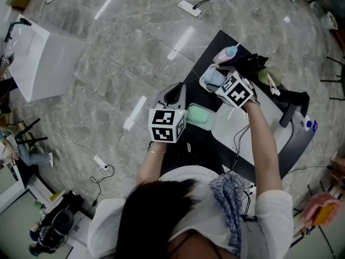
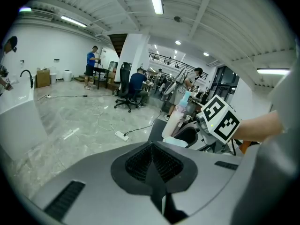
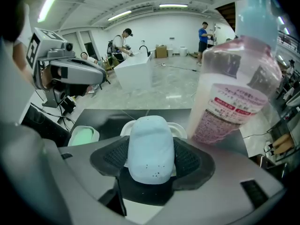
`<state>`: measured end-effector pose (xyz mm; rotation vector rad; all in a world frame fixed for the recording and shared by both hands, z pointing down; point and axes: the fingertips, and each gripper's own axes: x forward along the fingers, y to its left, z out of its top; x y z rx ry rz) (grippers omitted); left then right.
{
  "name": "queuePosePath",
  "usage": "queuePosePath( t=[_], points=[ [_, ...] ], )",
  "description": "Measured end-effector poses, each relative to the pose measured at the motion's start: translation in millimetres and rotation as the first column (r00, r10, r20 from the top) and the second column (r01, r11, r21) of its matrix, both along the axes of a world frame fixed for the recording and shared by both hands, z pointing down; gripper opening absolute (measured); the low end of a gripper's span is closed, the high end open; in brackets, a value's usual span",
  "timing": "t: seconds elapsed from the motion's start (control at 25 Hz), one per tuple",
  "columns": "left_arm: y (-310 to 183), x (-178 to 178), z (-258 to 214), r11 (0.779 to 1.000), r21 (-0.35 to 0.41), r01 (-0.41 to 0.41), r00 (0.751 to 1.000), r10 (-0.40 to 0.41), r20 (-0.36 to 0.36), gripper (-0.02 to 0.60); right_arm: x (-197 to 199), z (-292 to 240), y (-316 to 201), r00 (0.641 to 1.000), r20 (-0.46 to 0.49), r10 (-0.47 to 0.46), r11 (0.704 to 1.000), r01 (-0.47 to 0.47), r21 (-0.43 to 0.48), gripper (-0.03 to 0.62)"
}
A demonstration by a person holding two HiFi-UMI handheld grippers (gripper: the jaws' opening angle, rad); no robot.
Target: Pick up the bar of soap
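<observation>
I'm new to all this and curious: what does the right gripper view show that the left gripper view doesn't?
Only the right gripper view: a pale blue soap bar clamped between its jaws, and a green soap in a dish. Only the left gripper view: its own jaws shut on nothing, and a white power strip. Both: the pink bottle.

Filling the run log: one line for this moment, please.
right hand-held gripper: shut on blue soap bar | left hand-held gripper: shut, empty
</observation>
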<state>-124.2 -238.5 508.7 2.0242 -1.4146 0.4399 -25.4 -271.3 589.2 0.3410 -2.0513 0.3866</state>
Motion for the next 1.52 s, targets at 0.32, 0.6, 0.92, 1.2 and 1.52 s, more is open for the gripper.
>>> queuePosePath(
  t=[0.32, 0.6, 0.92, 1.2, 1.52],
  points=[
    [-5, 7, -4, 0.998, 0.019, -0.061, 0.998, 0.061, 0.0, 0.009, -3, -39, -4, 0.989, 0.105, 0.104, 0.99, -0.113, 0.084, 0.291],
    [-9, 29, -20, 0.985, 0.057, -0.162, 0.987, 0.162, -0.003, 0.009, -4, -85, 6, 0.956, 0.186, 0.228, 0.956, -0.256, 0.144, 0.291],
    [-2, 83, -33, 0.93, 0.101, -0.354, 0.935, 0.356, -0.006, 0.009, 44, -107, 36, 0.876, 0.216, 0.431, 0.862, -0.47, 0.189, 0.291],
    [29, 150, -38, 0.837, 0.128, -0.532, 0.841, 0.54, -0.029, 0.009, 113, -132, 74, 0.77, 0.213, 0.602, 0.725, -0.639, 0.259, 0.291],
    [78, 222, -49, 0.724, 0.151, -0.673, 0.728, 0.684, -0.033, 0.009, 182, -133, 134, 0.629, 0.228, 0.743, 0.575, -0.775, 0.263, 0.291]
  ],
)
